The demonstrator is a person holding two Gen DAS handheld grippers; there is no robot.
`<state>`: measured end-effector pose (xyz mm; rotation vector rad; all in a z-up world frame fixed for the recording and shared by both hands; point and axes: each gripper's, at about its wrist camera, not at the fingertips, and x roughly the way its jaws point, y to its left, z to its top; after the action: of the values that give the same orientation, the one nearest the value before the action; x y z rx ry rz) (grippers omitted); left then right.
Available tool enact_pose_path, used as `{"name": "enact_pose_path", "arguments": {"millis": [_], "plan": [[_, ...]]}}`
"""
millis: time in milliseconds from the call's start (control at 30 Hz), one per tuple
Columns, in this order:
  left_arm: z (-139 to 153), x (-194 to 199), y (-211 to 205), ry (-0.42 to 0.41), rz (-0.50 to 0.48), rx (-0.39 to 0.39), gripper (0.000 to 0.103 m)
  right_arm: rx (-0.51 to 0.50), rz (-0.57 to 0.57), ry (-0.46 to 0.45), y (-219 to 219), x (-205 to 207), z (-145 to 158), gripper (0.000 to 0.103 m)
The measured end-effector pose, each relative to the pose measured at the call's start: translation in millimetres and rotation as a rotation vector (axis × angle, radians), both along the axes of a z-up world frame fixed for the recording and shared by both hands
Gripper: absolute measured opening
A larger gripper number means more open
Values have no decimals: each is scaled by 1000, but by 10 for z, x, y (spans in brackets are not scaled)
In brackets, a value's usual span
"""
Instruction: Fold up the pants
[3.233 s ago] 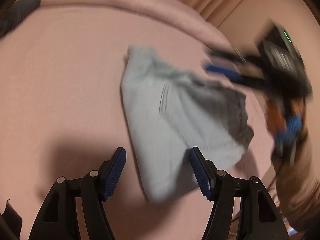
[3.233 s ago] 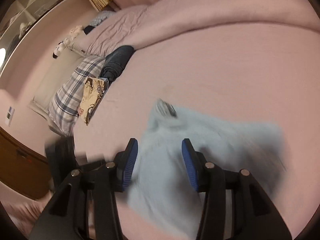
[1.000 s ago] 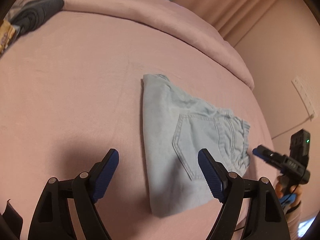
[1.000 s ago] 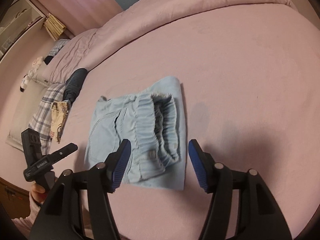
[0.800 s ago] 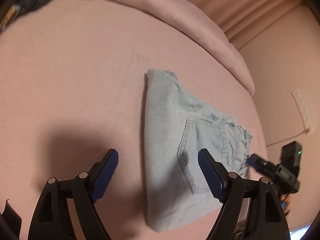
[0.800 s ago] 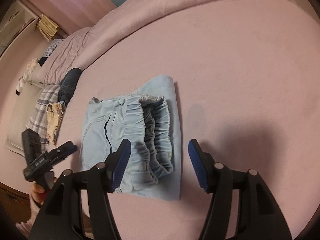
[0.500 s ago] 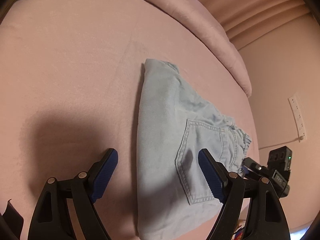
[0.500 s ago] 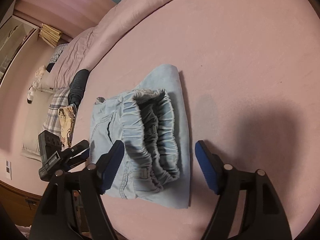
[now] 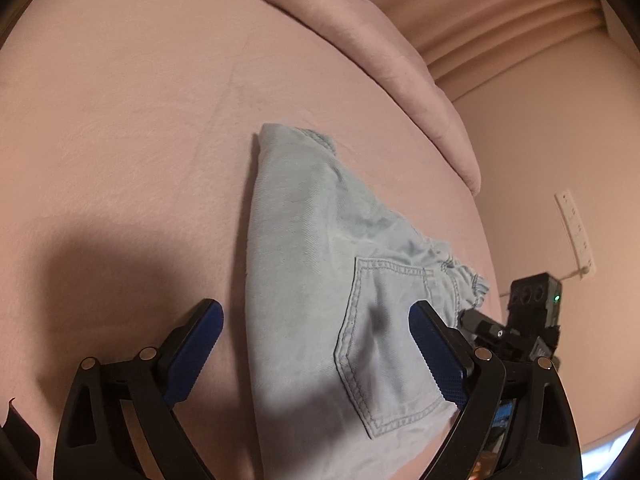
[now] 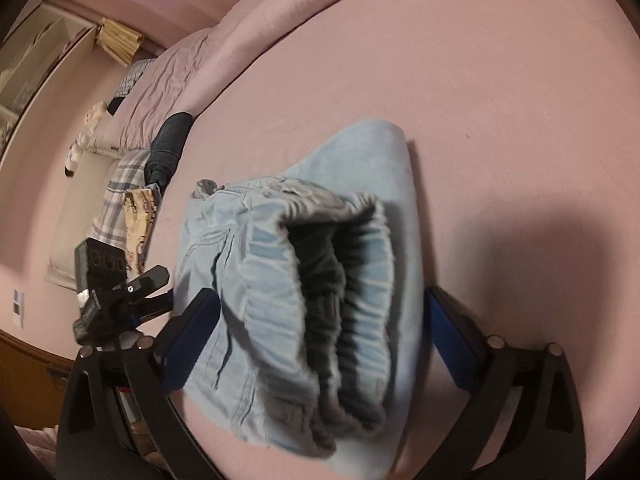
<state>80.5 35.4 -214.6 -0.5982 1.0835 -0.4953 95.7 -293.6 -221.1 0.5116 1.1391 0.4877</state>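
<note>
Moved in closer than a second ago: folded pants (image 9: 320, 280) now larger in both views, filling the span between each pair of fingers. Left gripper (image 9: 316, 324) spread wide, gripping nothing; blue pads (image 9: 436, 356) apart, with the back pocket (image 9: 388, 340) lying between them and the cloth's left edge just inside the left pad. Right gripper (image 10: 320, 316) likewise spread and holding nothing, its pads (image 10: 192, 336) flanking the stacked elastic waistband (image 10: 332, 300) (dark lining showing between the gathered layers). Pants (image 10: 304, 304) resting flat on the pink bed sheet (image 9: 120, 140), a compact folded bundle, light blue denim. Beyond the left fingers' right tip, the other gripper's black body with a green light. Past the right fingers' left tip, a plaid pillow (image 10: 116, 200) and a dark garment (image 10: 168, 144) at the bed's far edge.
</note>
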Motion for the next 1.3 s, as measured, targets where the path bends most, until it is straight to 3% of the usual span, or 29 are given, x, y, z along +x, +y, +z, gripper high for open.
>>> {"name": "enact_pose_path", "arguments": {"millis": [100,167,267,367,533,700,767,933,1300], "plan": [[31,-49,-61,-34,-27,46,93,-39,3,-37,71,-3,-2,101],[40,-89,-109,-49,-46,80,84,-85,21,-66,129,-36,0,100],[50,-130,-124,-64,-58,118,66,-147,52,-101,176,-97,6,91],[31,-149,-118,-67,-63,117,50,-134,42,-111,134,-98,-16,82],[42,-185,-158,-87,-53,160,40,-199,46,-150,239,-147,26,60],[103,-241,-235,-133,-40,227,30,-272,34,-184,368,-202,123,47],[143,-247,-236,-148,-33,238,19,-318,27,-207,440,-238,188,43],[347,-342,-275,-215,-23,284,12,-429,36,-319,622,-373,453,39],[839,-521,6,-335,47,351,12,-403,70,-433,783,-499,842,38]]}}
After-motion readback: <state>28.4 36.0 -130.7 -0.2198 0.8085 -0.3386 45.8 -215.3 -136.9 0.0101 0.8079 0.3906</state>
